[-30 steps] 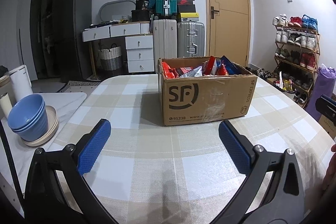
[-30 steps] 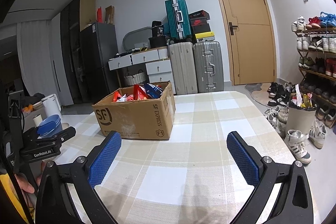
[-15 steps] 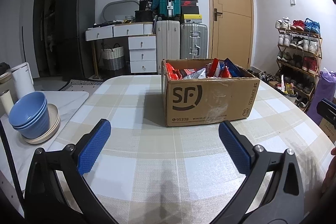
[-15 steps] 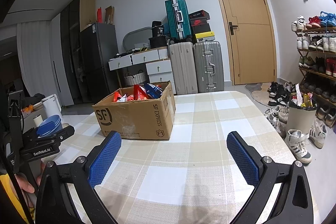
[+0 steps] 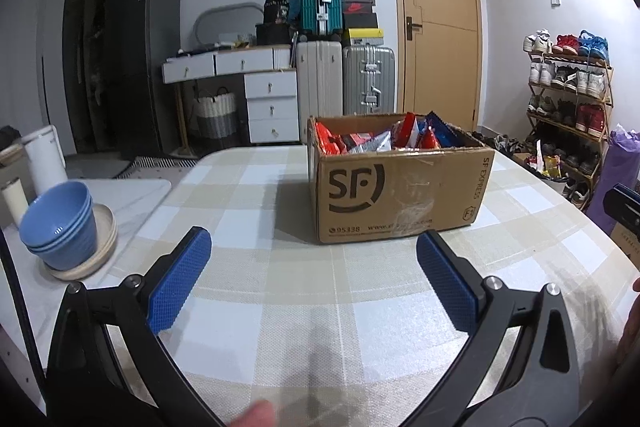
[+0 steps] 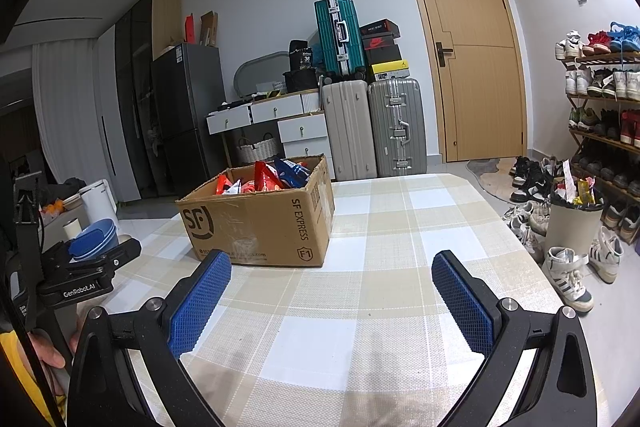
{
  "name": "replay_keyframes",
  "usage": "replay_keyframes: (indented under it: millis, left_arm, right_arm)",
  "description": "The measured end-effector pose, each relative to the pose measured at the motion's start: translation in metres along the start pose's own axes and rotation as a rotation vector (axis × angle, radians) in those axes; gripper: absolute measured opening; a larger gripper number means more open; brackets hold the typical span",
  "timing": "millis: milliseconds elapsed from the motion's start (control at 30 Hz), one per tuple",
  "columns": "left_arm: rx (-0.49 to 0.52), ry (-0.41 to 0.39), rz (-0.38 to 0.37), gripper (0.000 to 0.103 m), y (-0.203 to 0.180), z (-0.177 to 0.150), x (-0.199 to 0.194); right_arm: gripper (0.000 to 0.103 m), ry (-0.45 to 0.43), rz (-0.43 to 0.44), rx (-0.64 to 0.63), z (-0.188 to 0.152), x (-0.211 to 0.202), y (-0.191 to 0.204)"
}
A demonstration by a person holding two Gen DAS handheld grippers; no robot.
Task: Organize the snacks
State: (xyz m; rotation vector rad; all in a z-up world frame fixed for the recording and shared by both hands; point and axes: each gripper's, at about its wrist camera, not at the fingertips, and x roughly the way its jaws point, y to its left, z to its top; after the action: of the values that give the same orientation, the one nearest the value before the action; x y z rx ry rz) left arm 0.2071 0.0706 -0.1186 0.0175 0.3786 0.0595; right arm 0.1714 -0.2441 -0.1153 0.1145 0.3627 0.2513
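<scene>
Left wrist view: the left gripper (image 5: 313,255) hangs above the checked tablecloth (image 5: 280,307) with its blue-padded fingers (image 5: 179,283) spread wide and nothing between them. The cardboard box (image 5: 396,193), printed "SF" on its near face, stands on the table straight ahead of the fingers and apart from them. Snack packets (image 5: 384,139), mostly red with some blue and silver, stick up above the box rim. To the left, on a white side surface, a stack of blue bowls (image 5: 60,223) rests on a beige plate (image 5: 102,247); a white kettle (image 5: 42,163) stands behind it. A fingertip (image 5: 254,415) shows at the bottom edge. Suitcases (image 5: 344,83) and a wooden door (image 5: 438,39) line the back wall; a shoe rack (image 5: 568,95) fills the right side. Right wrist view: the right gripper (image 6: 330,263) hangs over the same tablecloth (image 6: 360,307), fingers (image 6: 198,303) likewise set wide and empty. The cardboard box (image 6: 260,223) sits ahead and to the left of the fingers, clear of both, with the snack packets (image 6: 268,177) inside it. At the far left, a hand (image 6: 48,347) grips the handle of the other device, labelled "GenRobot.AI". A bin (image 6: 574,219) stands on the floor to the right of the table, among loose shoes (image 6: 568,279)
</scene>
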Motion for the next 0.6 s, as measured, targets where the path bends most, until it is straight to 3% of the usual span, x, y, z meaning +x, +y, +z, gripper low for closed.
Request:
replay_keyframes:
  millis: [600]
  left_arm:
    - [-0.012, -0.011, 0.025, 0.103, 0.0019, -0.0008, -0.0002]
  right_arm:
    - [0.102, 0.000, 0.000, 0.001, 0.0000, 0.0005, -0.0001]
